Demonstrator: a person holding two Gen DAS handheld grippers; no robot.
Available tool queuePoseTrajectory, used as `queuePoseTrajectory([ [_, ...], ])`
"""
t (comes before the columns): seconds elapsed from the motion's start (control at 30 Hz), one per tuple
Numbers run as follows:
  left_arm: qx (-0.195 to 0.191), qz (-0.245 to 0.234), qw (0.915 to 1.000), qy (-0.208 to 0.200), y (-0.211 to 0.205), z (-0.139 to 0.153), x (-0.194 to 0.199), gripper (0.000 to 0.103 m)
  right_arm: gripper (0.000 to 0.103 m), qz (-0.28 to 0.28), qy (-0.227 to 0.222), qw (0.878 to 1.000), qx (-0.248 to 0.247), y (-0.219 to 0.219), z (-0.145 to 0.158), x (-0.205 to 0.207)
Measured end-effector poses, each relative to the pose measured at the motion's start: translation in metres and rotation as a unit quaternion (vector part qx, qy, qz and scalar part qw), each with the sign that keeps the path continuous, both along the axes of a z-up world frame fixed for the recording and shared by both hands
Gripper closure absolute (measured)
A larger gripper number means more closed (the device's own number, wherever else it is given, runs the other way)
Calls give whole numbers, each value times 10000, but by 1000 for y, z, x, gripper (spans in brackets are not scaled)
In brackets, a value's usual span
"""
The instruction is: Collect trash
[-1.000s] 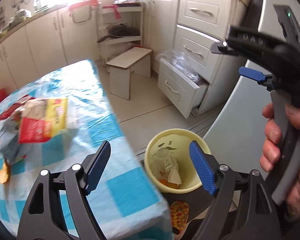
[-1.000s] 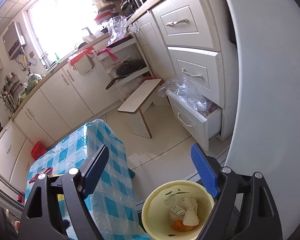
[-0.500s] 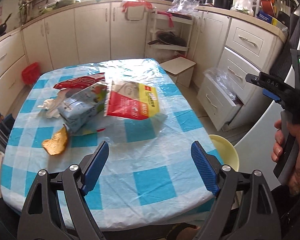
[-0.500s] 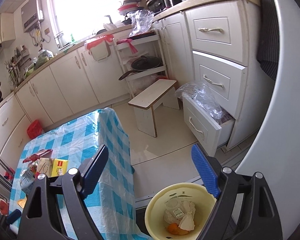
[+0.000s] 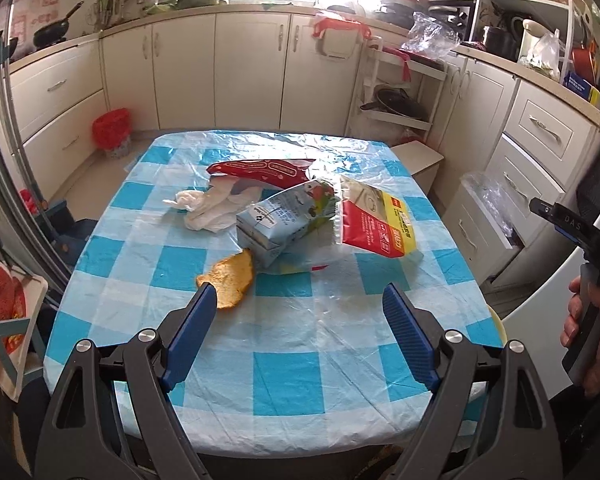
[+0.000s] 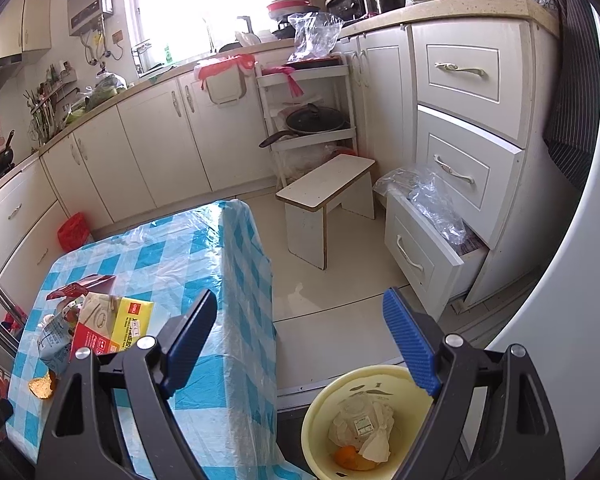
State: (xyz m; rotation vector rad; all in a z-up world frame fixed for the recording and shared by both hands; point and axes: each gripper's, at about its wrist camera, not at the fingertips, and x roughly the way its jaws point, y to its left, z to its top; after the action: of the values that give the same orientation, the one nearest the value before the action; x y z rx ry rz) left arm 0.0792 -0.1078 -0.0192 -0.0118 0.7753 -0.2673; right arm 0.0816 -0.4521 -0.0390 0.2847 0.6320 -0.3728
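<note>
Cream-cabinet kitchen, small table with blue-and-white checked plastic cloth [image 5: 300, 340] in the middle, trash pile at its centre. Left gripper [image 5: 296, 336] hovers over the near table edge, blue pads wide apart, holding nothing. Nearest piece is the flat orange-brown fried bread slice [image 5: 228, 280], just ahead of the left pad and a bit left of the gripper's centre line; long axis runs diagonally, near-left to far-right. Behind it, touching or nearly so, lies the crushed pale-blue drink carton [image 5: 280, 224] on its side, axis also near-left to far-right. Right of that is the red-and-yellow flat plastic packet [image 5: 376, 224], beyond is the long red snack wrapper [image 5: 260, 170], and left of the carton the crumpled white tissue [image 5: 204, 212]. Right gripper [image 6: 300, 344] sits off the table's right side, pads also apart and empty, aimed over the floor. Pale yellow round plastic bin [image 6: 320, 408] is on the floor below it, by the table corner, holding crumpled clear wrap with a label, white paper and an orange peel piece. Judgement: left gripper is far nearer the pile, so it likely reaches forward-left for the bread slice, then carries right to the bin.
</note>
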Motion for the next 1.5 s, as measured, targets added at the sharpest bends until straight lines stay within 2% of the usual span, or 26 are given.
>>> queuePoseTrajectory([
  [0.27, -29, 60, 10000, -29, 12, 3, -1, 22, 21, 47, 106, 9999, -88, 6, -3, 3],
  [1.5, -21, 88, 10000, 0, 16, 3, -2, 22, 19, 221, 222, 9995, -49, 13, -9, 8],
])
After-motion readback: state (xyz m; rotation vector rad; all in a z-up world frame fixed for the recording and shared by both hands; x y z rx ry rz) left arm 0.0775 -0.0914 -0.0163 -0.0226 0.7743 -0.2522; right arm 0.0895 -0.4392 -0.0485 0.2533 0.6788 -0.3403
